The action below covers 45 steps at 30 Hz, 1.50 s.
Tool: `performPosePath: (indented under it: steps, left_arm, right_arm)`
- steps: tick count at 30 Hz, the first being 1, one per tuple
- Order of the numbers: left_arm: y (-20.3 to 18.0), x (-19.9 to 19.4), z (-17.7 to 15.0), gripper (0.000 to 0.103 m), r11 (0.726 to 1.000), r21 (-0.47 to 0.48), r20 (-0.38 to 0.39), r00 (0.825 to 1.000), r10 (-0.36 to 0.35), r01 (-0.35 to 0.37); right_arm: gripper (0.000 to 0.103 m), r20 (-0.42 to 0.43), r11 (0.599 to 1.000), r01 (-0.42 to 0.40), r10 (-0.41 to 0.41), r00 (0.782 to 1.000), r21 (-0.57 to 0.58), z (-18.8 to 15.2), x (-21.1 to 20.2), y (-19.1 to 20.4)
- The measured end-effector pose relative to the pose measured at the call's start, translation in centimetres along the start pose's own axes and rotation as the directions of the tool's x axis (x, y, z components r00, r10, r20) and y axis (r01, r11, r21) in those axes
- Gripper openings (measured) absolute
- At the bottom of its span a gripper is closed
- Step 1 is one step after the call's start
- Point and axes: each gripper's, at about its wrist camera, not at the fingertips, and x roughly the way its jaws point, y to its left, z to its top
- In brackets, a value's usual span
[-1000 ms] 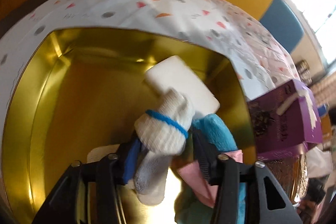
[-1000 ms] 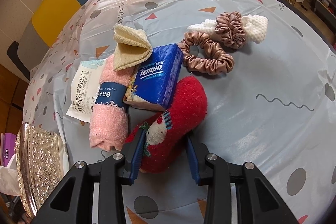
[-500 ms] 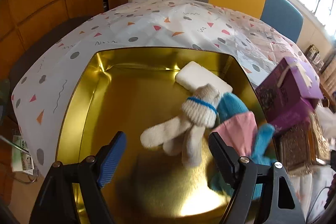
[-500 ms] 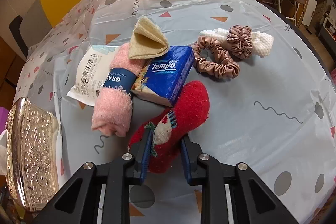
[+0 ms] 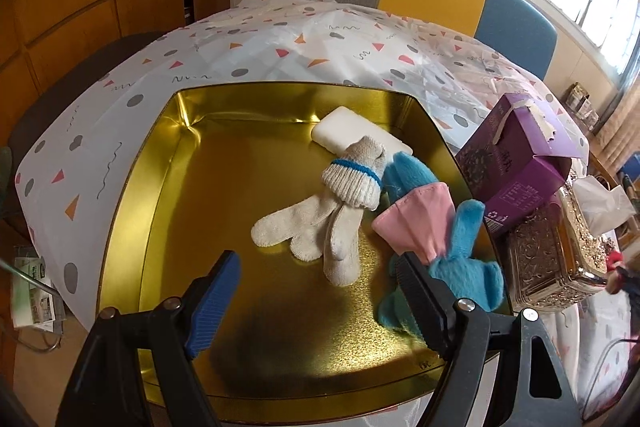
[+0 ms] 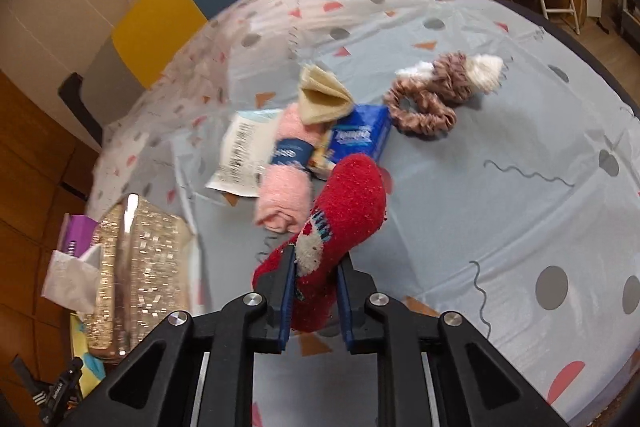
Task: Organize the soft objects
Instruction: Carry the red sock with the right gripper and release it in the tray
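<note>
Blurred by motion: tissue pack (image 6: 362, 137), wet wipes (image 6: 244, 151), silver box (image 6: 140, 267); labels unreadable. Hidden partly: white pad (image 5: 348, 129) under glove (image 5: 340, 203); sock (image 6: 344, 211) heel between fingers. Cut off: tin (image 5: 152, 187) near edge.

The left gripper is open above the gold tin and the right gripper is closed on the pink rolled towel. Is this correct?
Not quite. The right gripper is closed on the red sock, not the pink rolled towel, which lies on the table beside it; the right wrist view shows this. The left gripper is indeed open above the gold tin.
</note>
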Motion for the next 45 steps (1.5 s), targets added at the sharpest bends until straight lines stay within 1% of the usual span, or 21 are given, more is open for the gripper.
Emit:
performPosePath:
  steps: [2, 5, 8, 9, 12, 14, 15, 18, 20, 22, 23, 24, 26, 28, 30, 32, 33, 35, 36, 42, 45]
  left_arm:
    - [0.1, -0.4, 0.0, 0.081, 1.000, 0.002, 0.009, 1.000, -0.002, 0.002]
    - [0.3, -0.7, 0.0, 0.081, 1.000, 0.003, 0.019, 1.000, 0.013, -0.013]
    - [0.7, -1.0, -0.1, 0.081, 1.000, -0.008, 0.021, 1.000, 0.019, -0.019]
    - [0.9, -1.1, -0.2, 0.081, 1.000, -0.008, 0.025, 0.999, 0.026, -0.026]
    - [1.3, -1.3, -0.5, 0.081, 0.999, -0.011, 0.029, 0.999, 0.037, -0.037]
    - [1.8, -1.3, -0.6, 0.081, 0.999, -0.017, 0.027, 0.999, 0.035, -0.034]
    - [1.9, -1.4, -0.7, 0.081, 0.999, -0.017, 0.025, 0.999, 0.033, -0.033]
    - [2.5, -1.8, -1.0, 0.081, 0.999, -0.021, 0.036, 0.999, 0.033, -0.033]
    - [2.8, -2.0, -1.2, 0.081, 0.999, -0.025, 0.041, 0.999, 0.035, -0.034]
    - [3.1, -2.4, -1.4, 0.081, 0.999, -0.031, 0.049, 0.998, 0.036, -0.034]
    - [3.3, -2.6, -1.4, 0.081, 0.999, -0.033, 0.055, 0.998, 0.039, -0.037]
    - [3.4, -2.8, -1.5, 0.081, 0.998, -0.034, 0.062, 0.997, 0.047, -0.045]
    - [3.7, -3.0, -1.5, 0.082, 0.998, -0.035, 0.071, 0.996, 0.060, -0.058]
    - [4.1, -3.2, -1.6, 0.086, 0.997, -0.039, 0.076, 0.995, 0.070, -0.067]
    - [4.4, -3.3, -1.7, 0.087, 0.996, -0.045, 0.078, 0.994, 0.082, -0.078]
    - [4.7, -3.4, -1.6, 0.087, 0.995, -0.051, 0.079, 0.993, 0.084, -0.080]
    - [4.7, -3.4, -1.6, 0.087, 0.995, -0.053, 0.079, 0.993, 0.084, -0.079]
    - [4.7, -3.5, -1.5, 0.087, 0.995, -0.052, 0.084, 0.993, 0.088, -0.084]
    - [4.7, -3.5, -1.5, 0.087, 0.995, -0.050, 0.086, 0.992, 0.090, -0.086]
    - [4.0, -3.7, -1.7, 0.087, 0.994, -0.029, 0.092, 0.990, 0.105, -0.103]
    - [3.9, -3.8, -1.7, 0.087, 0.994, -0.019, 0.095, 0.990, 0.107, -0.106]
  right_arm:
    - [0.017, 0.028, 0.999, 0.021, -0.020, 0.999, -0.038, 0.2, -0.7, 1.3]
    - [0.017, 0.062, 0.997, 0.007, -0.002, 0.998, -0.083, 1.0, -1.7, 3.6]
    - [0.017, 0.107, 0.985, 0.000, 0.019, 0.994, -0.173, 2.1, -2.7, 7.7]
    - [0.017, 0.119, 0.979, -0.012, 0.037, 0.992, -0.204, 2.5, -3.0, 9.3]
    - [0.017, 0.132, 0.941, -0.100, 0.150, 0.980, -0.322, 3.1, -4.0, 15.6]
    - [0.017, 0.114, 0.894, -0.168, 0.234, 0.965, -0.416, 2.7, -4.6, 20.2]
    - [0.017, 0.092, 0.854, -0.206, 0.282, 0.955, -0.478, 2.1, -4.8, 23.1]
    - [0.017, 0.002, 0.742, -0.270, 0.344, 0.939, -0.613, -0.9, -4.3, 29.9]
    - [0.017, -0.099, 0.662, -0.315, 0.343, 0.934, -0.681, -3.8, -2.5, 34.2]
    - [0.017, -0.165, 0.608, -0.324, 0.304, 0.938, -0.724, -6.5, -0.2, 37.2]
    - [0.017, -0.198, 0.597, -0.333, 0.282, 0.939, -0.730, -7.6, 1.3, 38.4]
    - [0.018, -0.235, 0.598, -0.351, 0.265, 0.935, -0.721, -8.6, 2.8, 39.2]
    - [0.019, -0.303, 0.622, -0.381, 0.232, 0.924, -0.684, -10.0, 6.2, 40.4]
    - [0.022, -0.331, 0.640, -0.372, 0.188, 0.924, -0.672, -11.2, 9.0, 40.9]
    - [0.026, -0.363, 0.655, -0.362, 0.142, 0.921, -0.663, -12.3, 11.0, 40.7]
    - [0.031, -0.365, 0.675, -0.336, 0.105, 0.925, -0.657, -13.0, 12.1, 40.5]
    - [0.033, -0.370, 0.680, -0.341, 0.109, 0.923, -0.649, -13.3, 12.1, 40.2]
    - [0.041, -0.376, 0.689, -0.349, 0.119, 0.919, -0.635, -13.5, 11.9, 39.9]
    - [0.041, -0.371, 0.687, -0.350, 0.125, 0.920, -0.637, -13.3, 11.4, 39.4]
    - [0.047, -0.279, 0.665, -0.322, 0.176, 0.944, -0.673, -13.0, 8.4, 38.5]
    - [0.047, -0.222, 0.652, -0.302, 0.204, 0.953, -0.696, -12.8, 6.5, 38.0]
